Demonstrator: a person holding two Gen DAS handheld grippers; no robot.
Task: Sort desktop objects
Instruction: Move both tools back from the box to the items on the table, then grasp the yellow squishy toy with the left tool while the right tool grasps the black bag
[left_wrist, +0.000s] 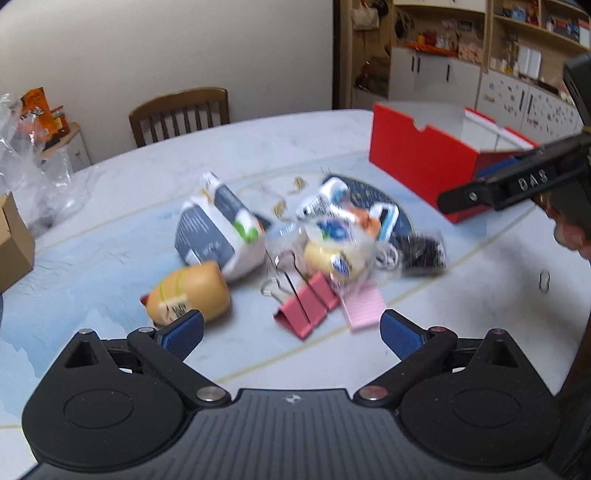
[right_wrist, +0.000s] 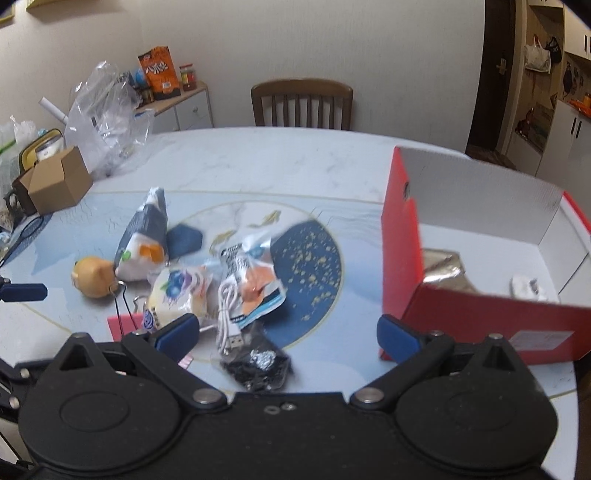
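Red box (right_wrist: 480, 317) sits at the right of the right wrist view, open top, with a gold packet (right_wrist: 445, 271) and a small white thing already lying inside. Everything else is heaped mid-frame on the table (right_wrist: 295, 158): a grey pouch (right_wrist: 142, 236), a tan toy (right_wrist: 94, 277), a yellow snack pack (right_wrist: 175, 295), a white cable (right_wrist: 229, 314), a black bag (right_wrist: 258, 362) and a pink clip (left_wrist: 306, 306).

Both grippers are spread wide and holding nothing. The right gripper (right_wrist: 286, 332) hovers with the black bag and the cable's plug right between its tips, low in the frame, so I'd guess that's the easiest grab, and the box is just to the right of it. The bag's long axis seems to run roughly along the fingers, though blur makes that shaky.

The left gripper (left_wrist: 291, 330) points at the pink clip, which lies just ahead between its tips, with the toy by its left pad. Its ridge runs diagonally, lower left to upper right.
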